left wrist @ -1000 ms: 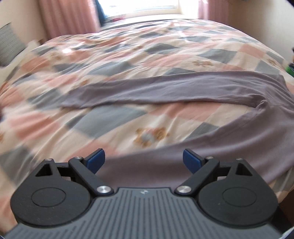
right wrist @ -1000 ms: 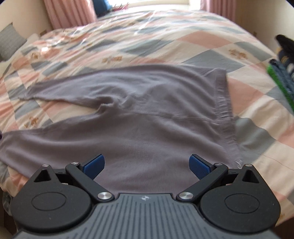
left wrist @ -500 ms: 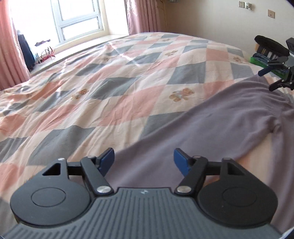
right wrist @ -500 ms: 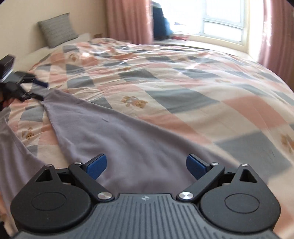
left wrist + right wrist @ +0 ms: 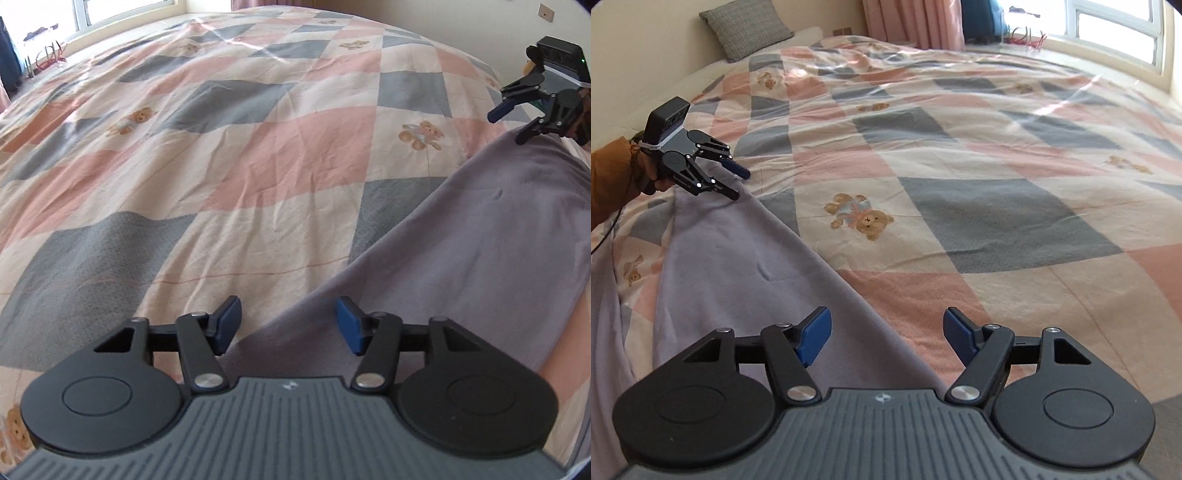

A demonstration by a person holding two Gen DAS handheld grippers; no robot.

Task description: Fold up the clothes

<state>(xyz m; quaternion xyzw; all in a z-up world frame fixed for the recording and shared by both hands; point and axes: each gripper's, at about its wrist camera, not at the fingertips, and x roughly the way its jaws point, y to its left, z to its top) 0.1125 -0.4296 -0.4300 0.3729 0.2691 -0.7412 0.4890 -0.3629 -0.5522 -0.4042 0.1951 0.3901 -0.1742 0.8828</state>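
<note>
1. Left wrist: left gripper (image 5: 287, 325) low over the quilt (image 5: 258, 155), jaws apart astride the edge of the mauve garment (image 5: 461, 258), which runs diagonally toward the right gripper (image 5: 511, 123) (also apart).
2. Right wrist: right gripper (image 5: 886, 338) held level, jaws apart at the garment's other end, garment stretching up-left on the quilt.

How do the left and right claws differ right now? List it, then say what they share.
The left claw has the purple garment under its right-hand side and the checked quilt under the other; the right claw has the reverse. The left claw's gap looks slightly narrower than the right claw's. Both are open, empty, at the garment's edge.
</note>
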